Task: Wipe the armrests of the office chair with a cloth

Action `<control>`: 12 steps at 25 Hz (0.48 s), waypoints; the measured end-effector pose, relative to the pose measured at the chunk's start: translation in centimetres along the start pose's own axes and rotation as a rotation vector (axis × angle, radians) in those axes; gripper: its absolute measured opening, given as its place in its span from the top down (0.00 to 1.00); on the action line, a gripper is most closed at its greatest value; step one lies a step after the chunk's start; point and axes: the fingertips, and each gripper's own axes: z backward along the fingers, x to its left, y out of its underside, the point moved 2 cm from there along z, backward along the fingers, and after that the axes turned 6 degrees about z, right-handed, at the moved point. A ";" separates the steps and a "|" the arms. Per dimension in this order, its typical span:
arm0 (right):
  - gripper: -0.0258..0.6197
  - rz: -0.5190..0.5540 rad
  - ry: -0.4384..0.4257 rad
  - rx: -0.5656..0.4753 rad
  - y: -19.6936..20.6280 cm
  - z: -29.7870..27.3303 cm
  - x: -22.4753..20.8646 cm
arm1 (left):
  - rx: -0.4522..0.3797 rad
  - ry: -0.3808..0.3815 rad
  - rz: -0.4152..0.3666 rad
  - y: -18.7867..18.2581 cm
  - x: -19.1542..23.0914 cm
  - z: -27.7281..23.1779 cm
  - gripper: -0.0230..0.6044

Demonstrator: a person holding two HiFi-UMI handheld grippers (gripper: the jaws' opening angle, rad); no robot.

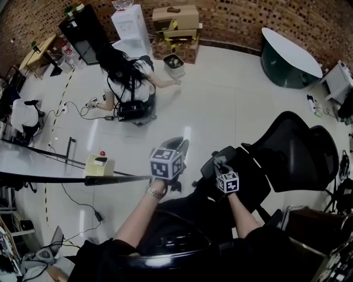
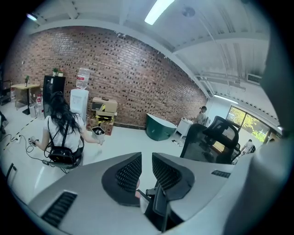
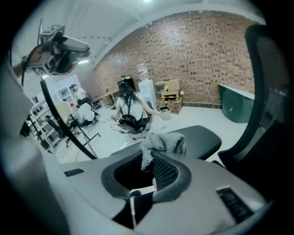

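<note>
Now right hand-held gripper (image 3: 148,161) clamps cloth (image 3: 163,142), seemingly on armrest (image 3: 202,137); left hand-held gripper (image 2: 146,161) parted, empty

This looks like an open-plan office or studio space — a long brick wall (image 1: 242,16) runs behind a water dispenser (image 1: 130,25) and stacked cardboard boxes (image 1: 175,25). A black mesh office chair (image 1: 292,148) stands on the glossy white floor (image 1: 220,99), cables (image 1: 83,114) trail near a desk (image 1: 33,157), and a strip light (image 2: 158,10) is on the ceiling.

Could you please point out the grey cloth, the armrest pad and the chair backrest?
Grey textured cloth (image 3: 161,142): right gripper view, bunched middle.
Black armrest pad (image 3: 202,139): right gripper view, top surface.
Black mesh backrest (image 1: 289,151): head view, mesh centre.
</note>
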 end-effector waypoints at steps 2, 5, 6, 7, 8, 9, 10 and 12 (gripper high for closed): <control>0.88 0.031 -0.098 0.010 0.8 0.5 3.7 | 0.004 0.003 0.001 0.1 -0.1 -0.1 0.84; 0.88 0.177 -0.213 0.052 1.2 1.3 7.1 | 0.007 0.009 0.004 0.0 -0.4 -0.2 0.84; 0.88 0.213 -0.211 0.056 1.1 1.6 6.9 | 0.009 0.012 0.002 0.0 -0.5 -0.2 0.84; 0.88 0.232 -0.191 0.050 0.7 2.0 5.9 | 0.011 0.013 0.000 0.0 -0.7 -0.2 0.84; 0.88 0.234 -0.158 0.031 0.0 2.4 4.4 | 0.013 0.013 -0.002 0.1 -0.8 -0.2 0.84; 0.88 0.215 -0.120 0.004 -1.0 2.7 2.5 | 0.015 0.013 -0.004 0.2 -0.8 -0.2 0.84; 0.88 0.176 -0.078 -0.021 -1.9 2.9 0.1 | 0.017 0.012 -0.005 0.2 -0.8 -0.2 0.84; 0.88 0.065 0.012 -0.050 -3.3 3.2 -5.3 | 0.020 0.008 -0.006 0.3 -0.8 -0.1 0.84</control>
